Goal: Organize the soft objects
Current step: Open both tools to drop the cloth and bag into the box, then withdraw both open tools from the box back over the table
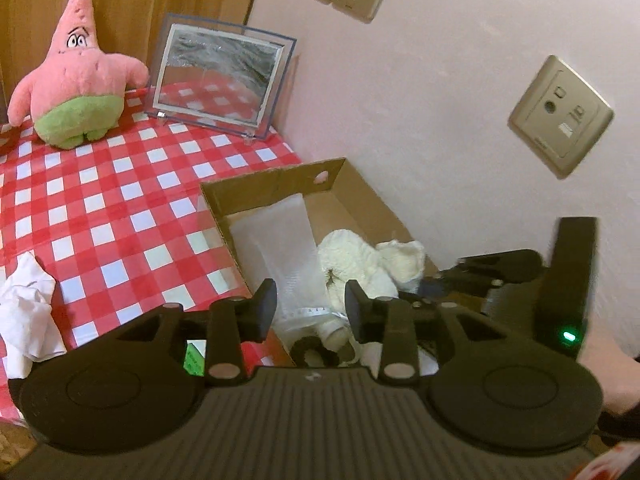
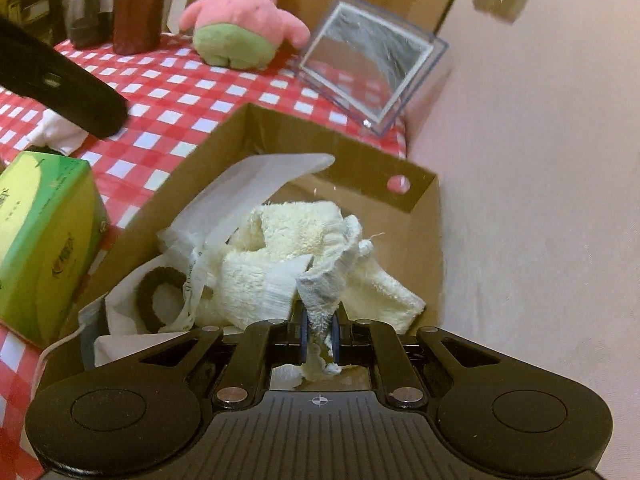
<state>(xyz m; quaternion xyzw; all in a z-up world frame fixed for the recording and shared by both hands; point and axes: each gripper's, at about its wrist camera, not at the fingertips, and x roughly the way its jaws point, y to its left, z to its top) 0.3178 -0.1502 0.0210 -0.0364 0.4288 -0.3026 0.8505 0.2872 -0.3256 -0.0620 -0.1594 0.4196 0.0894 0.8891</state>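
Note:
A cardboard box (image 1: 276, 178) (image 2: 224, 140) stands on the red checked tablecloth (image 1: 100, 208) by the pink wall. In it lie a cream fluffy towel (image 1: 360, 260) (image 2: 288, 232), a clear plastic bag (image 1: 276, 232) (image 2: 256, 180) and a dark hair tie (image 2: 150, 300). My right gripper (image 2: 319, 332) is shut on a corner of the cream towel, low over the box. My left gripper (image 1: 311, 308) is open and empty above the box's near end. A pink starfish plush (image 1: 76, 76) (image 2: 244, 20) sits at the table's back. A crumpled white cloth (image 1: 24, 304) lies at the left.
A clear acrylic photo frame (image 1: 220, 76) (image 2: 372, 64) stands beside the plush. A green tissue box (image 2: 44, 240) sits left of the cardboard box. A brown container (image 2: 138, 8) and a glass jar (image 2: 86, 12) stand at the back left. Wall sockets (image 1: 560, 116) are on the right.

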